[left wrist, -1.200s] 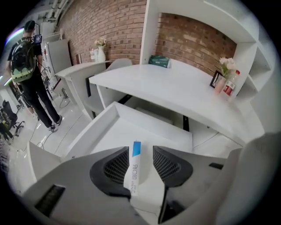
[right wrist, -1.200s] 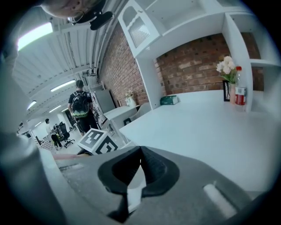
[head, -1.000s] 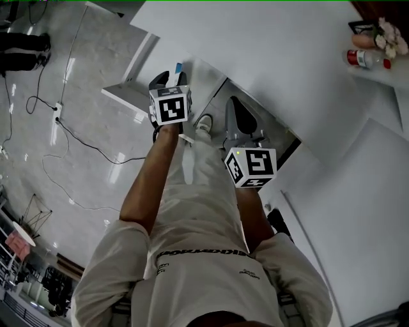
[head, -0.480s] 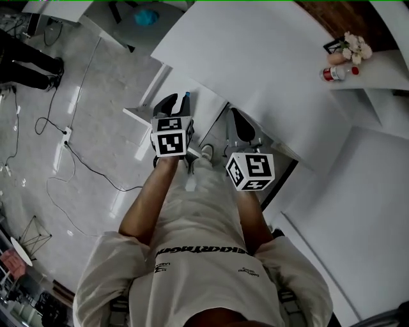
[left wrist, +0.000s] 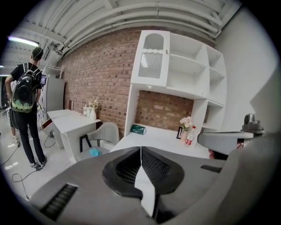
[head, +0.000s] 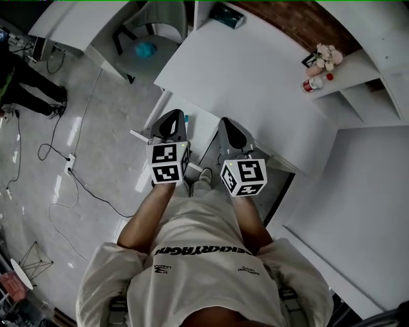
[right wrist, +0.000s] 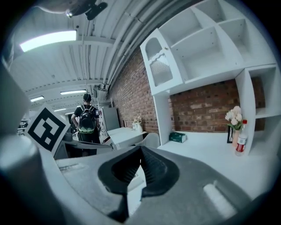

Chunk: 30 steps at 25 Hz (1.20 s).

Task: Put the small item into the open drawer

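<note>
Both grippers are held side by side in front of the person's body, at the near edge of a white desk [head: 255, 70]. My left gripper [head: 171, 124] has its jaws pressed together with nothing between them, as the left gripper view [left wrist: 141, 149] also shows. A small blue bit [head: 186, 119] shows at its tip; I cannot tell what it is. My right gripper [head: 231, 134] is shut and empty too [right wrist: 140, 148]. Between the two, under the desk edge, lies a grey drawer-like opening [head: 206, 145], mostly hidden. No small item is plainly in view.
A red-capped bottle [head: 311, 84], flowers [head: 326, 56] and a green box [head: 227, 14] stand on the desk's far side, below white shelves [left wrist: 184, 66]. A chair with a teal item [head: 146, 49] stands at the left. Cables [head: 70, 166] cross the floor. A person with a backpack [left wrist: 25, 94] stands far left.
The left gripper's jaws have gone from apart to shut. Both grippers have drawn level and closer together, and the head view has swung to show more of the desk and room.
</note>
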Tool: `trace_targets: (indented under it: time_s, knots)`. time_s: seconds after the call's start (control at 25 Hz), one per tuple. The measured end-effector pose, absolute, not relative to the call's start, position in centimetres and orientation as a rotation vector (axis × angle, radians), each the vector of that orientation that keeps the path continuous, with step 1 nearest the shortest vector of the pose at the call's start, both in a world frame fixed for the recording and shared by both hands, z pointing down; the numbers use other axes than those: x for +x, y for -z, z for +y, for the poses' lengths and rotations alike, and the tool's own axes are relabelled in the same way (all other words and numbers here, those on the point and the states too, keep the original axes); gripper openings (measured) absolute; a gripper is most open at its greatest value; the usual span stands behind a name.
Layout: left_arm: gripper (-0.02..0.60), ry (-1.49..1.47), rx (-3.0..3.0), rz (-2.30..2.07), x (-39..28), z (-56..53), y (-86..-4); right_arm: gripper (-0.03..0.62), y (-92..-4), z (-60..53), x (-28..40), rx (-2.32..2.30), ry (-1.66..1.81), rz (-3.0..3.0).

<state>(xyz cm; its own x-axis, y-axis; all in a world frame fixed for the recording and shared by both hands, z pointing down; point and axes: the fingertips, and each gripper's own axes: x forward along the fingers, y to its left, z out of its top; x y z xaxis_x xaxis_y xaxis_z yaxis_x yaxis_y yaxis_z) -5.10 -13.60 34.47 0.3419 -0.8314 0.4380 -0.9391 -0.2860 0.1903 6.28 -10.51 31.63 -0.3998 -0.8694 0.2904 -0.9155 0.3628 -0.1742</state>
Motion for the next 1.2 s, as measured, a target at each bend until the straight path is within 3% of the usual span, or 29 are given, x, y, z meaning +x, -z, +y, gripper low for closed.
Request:
trace_targets:
  time_s: [0.48,1.2]
  knots:
    - [-0.003,-0.243,2.410,-1.549,-3.6,-11.5,-27.3,-0.002,-25.9,-10.3,5.9,1.696,-0.357,-2.537]
    - [-0.003,-0.169,2.502,-1.604,-3.3,-10.7,-23.7,-0.002,-22.7,-9.9,6.0,1.719,-0.265,-2.580]
